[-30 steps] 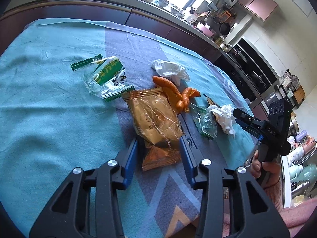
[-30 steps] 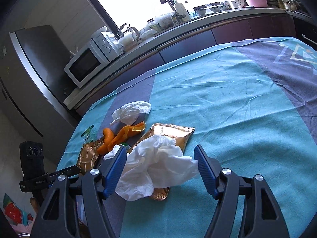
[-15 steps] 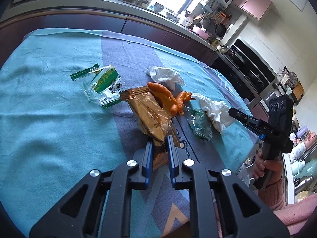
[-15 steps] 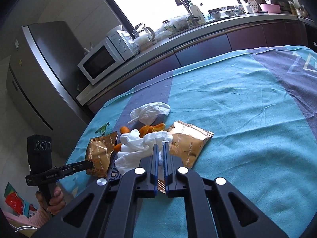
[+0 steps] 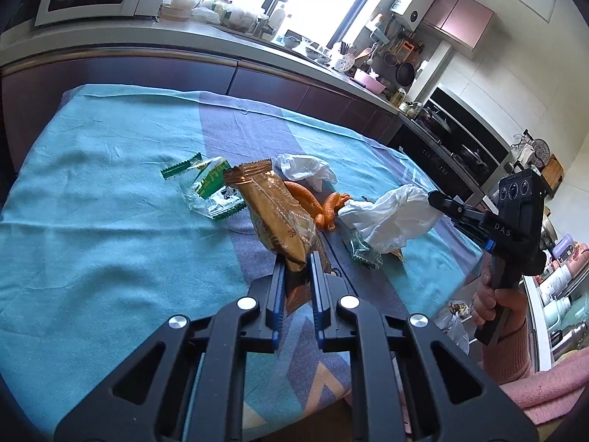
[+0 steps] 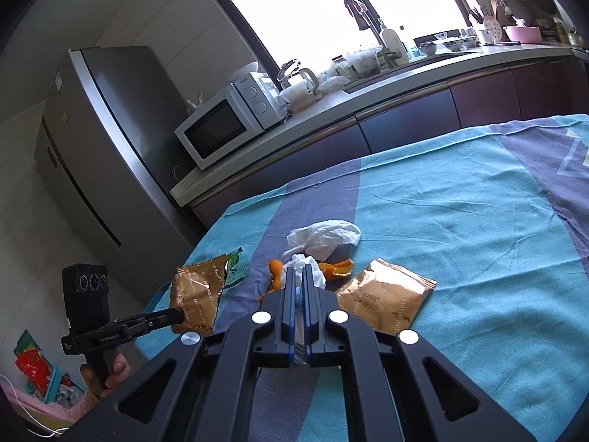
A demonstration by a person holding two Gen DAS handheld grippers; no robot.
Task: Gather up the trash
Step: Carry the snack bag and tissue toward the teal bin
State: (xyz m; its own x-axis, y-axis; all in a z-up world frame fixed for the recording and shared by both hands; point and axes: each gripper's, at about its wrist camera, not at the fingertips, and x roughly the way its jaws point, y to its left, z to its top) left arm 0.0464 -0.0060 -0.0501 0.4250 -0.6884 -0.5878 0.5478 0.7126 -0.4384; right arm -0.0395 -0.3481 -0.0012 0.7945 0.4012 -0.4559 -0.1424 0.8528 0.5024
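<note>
In the left wrist view my left gripper (image 5: 296, 258) is shut on the lower end of a golden snack wrapper (image 5: 276, 210), which stands lifted off the cloth. In the same view, at the right, my right gripper (image 5: 436, 199) holds a crumpled white tissue (image 5: 390, 217) above the table. From the right wrist view, that gripper (image 6: 300, 276) is shut with the tissue (image 6: 319, 277) bunched at its tips. Orange peel (image 5: 324, 202), another tissue (image 5: 305, 169), a green-and-clear wrapper (image 5: 213, 191) and a second golden wrapper (image 6: 383, 294) lie on the cloth.
The table wears a teal and grey cloth (image 5: 92, 221). A small green wrapper (image 5: 362, 250) lies near its right edge. Behind the table runs a kitchen counter (image 6: 405, 73) with a microwave (image 6: 221, 129); a fridge (image 6: 110, 140) stands at the left. A plastic bag (image 5: 456, 313) sits below the table edge.
Both grippers closed, the left on the golden wrapper and the right on the white tissue. Both then rose, lifting those items off the cloth.
</note>
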